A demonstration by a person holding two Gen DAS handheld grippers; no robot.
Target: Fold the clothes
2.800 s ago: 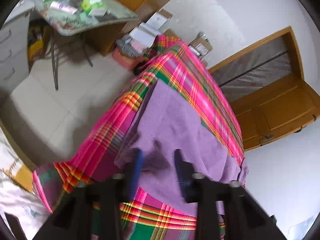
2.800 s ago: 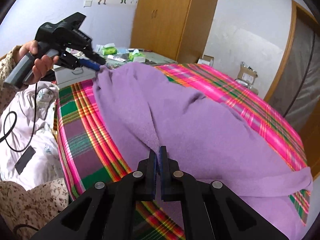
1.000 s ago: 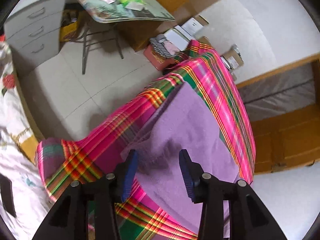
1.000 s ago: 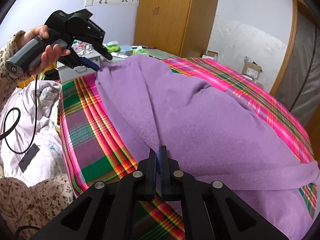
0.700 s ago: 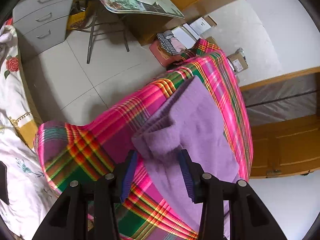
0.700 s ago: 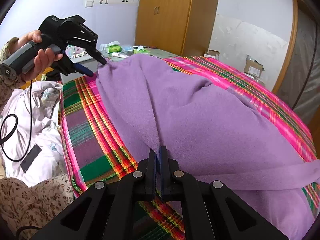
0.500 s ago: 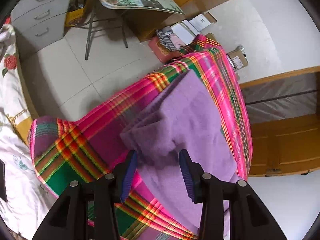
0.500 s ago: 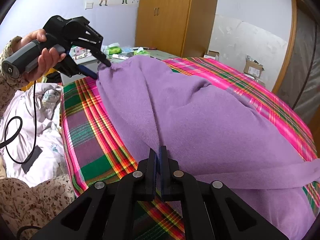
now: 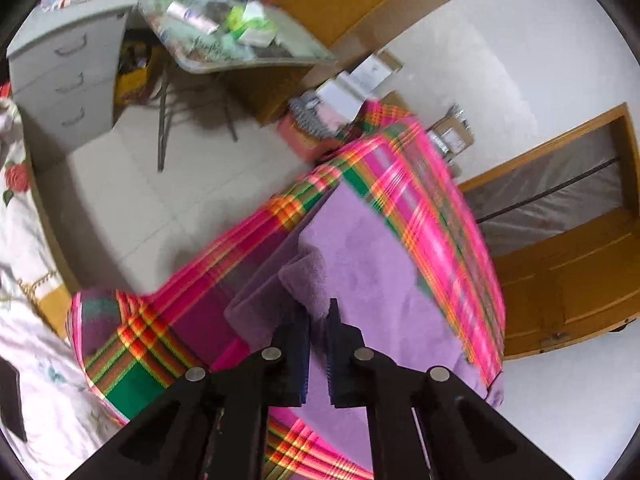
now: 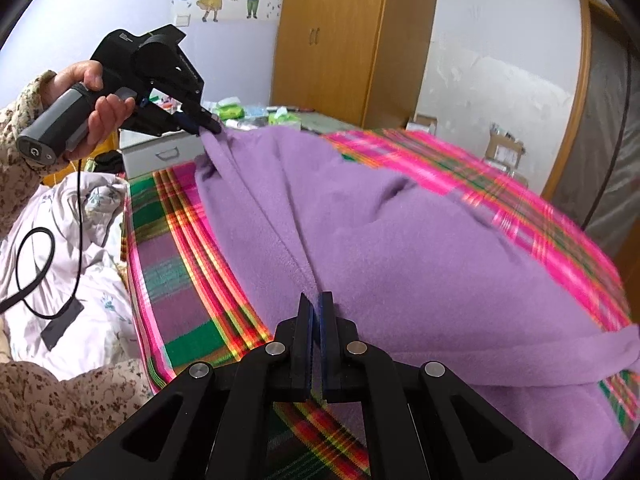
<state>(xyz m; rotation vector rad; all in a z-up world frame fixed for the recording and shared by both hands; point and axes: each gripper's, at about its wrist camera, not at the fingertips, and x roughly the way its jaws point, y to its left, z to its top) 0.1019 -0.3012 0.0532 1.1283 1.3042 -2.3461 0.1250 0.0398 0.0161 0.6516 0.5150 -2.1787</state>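
While the left wrist view is a bit smeared, you can see the left gripper [image 9: 318, 320] has just been closing, and its jaws now pinch a bunched corner of the purple fleece garment [image 9: 360, 280] near the edge of the plaid bedcover [image 9: 420, 184]. The rest of the fleece lies flat across the bed beyond it, with the cluttered table [image 9: 224, 24] and grey drawer unit [image 9: 68, 76] out past the floor. Over in the right wrist view, the right gripper [image 10: 316, 312] is clamped tight on a ridge of the same fleece at the near side, and the left one sits far off at the top corner, with the person's hand [image 10: 96, 100] squeezing the handle. So both ends of one edge look gripped. I'd call this the end of the grabbing step. Next move probably needs both hands to lift together and carry that edge over the body of the fleece, keeping it taut so it doesn't bunch up.
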